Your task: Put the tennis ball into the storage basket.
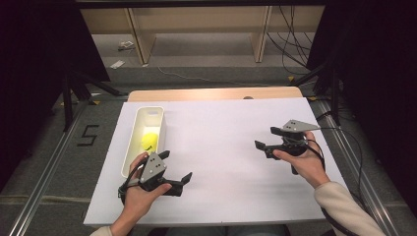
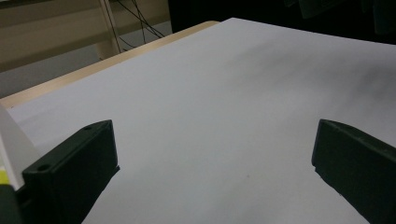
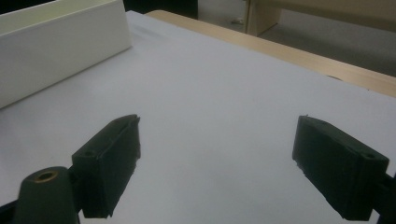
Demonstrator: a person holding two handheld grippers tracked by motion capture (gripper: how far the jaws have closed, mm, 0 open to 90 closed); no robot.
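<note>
A long white bin (image 1: 135,129) lies on the left of the white sheet (image 1: 221,147), with a yellow-green object (image 1: 149,141) inside it. My left gripper (image 1: 176,166) is held just right of the bin's near end, open and empty; its jaws stand wide over bare sheet (image 2: 215,116). My right gripper (image 1: 266,137) is over the right side of the sheet, open and empty, pointing left toward the bin (image 3: 56,51). A slice of the bin's wall (image 2: 11,140) shows at the left edge of the left gripper view.
The sheet covers a wooden table (image 1: 211,94) whose far edge shows beyond it. Wooden shelving (image 1: 196,24) and cables (image 1: 290,44) lie on the floor behind. Black stands (image 1: 74,83) flank the table on both sides.
</note>
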